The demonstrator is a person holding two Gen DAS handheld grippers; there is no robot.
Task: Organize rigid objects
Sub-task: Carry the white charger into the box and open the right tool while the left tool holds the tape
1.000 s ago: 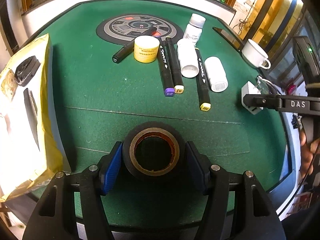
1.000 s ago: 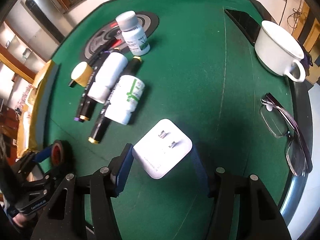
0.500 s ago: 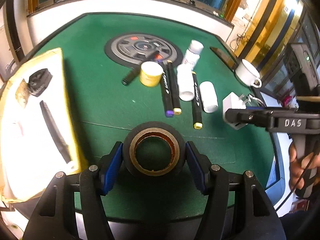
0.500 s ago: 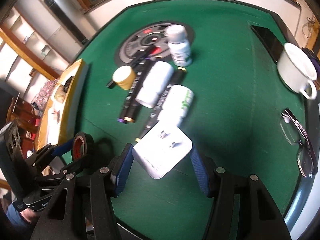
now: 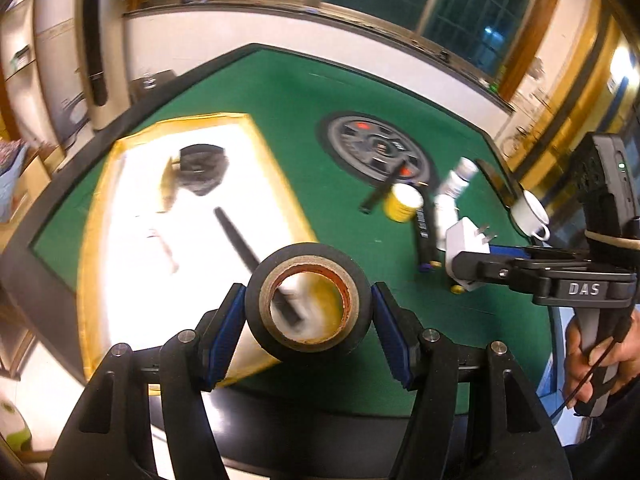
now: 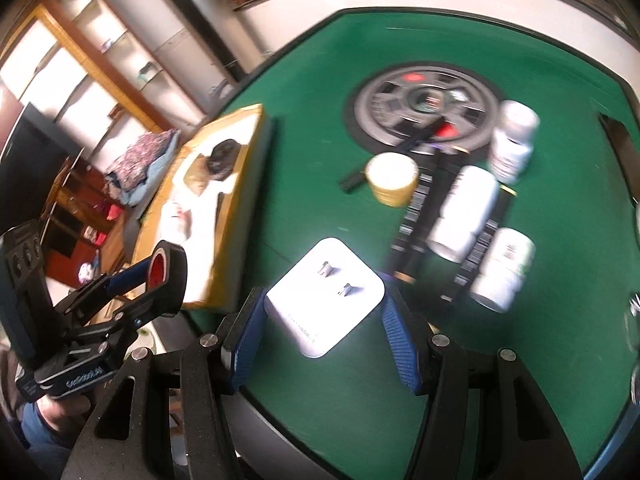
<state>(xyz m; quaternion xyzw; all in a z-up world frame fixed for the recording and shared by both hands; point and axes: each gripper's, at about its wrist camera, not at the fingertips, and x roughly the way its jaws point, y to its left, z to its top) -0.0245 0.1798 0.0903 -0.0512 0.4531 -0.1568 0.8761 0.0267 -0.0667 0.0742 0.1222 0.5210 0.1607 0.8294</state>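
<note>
1. The left gripper (image 5: 308,312) is clamped on a roll of black tape (image 5: 307,307), one blue pad on each side of the roll, its hole facing the camera.
2. A second ago that roll sat low over the bare green desk (image 5: 304,92); now it is lifted and swung toward the yellow-edged tray (image 5: 276,152), whose near corner shows through the hole. Judging from this, the tape is on its way to the tray.
3. The right gripper (image 6: 322,312) grips a white plug adapter (image 6: 326,312), prongs up, and has also risen off the desk, drifting toward the tray.
4. Beyond the adapter, away from the tray, markers (image 6: 416,216), white bottles (image 6: 464,216) and a yellow jar (image 6: 392,178) lie unmoved in a cluster.
5. Both grippers are held level and side by side above the desk's near edge; the person's right hand (image 5: 600,360) wraps its handle.
</note>
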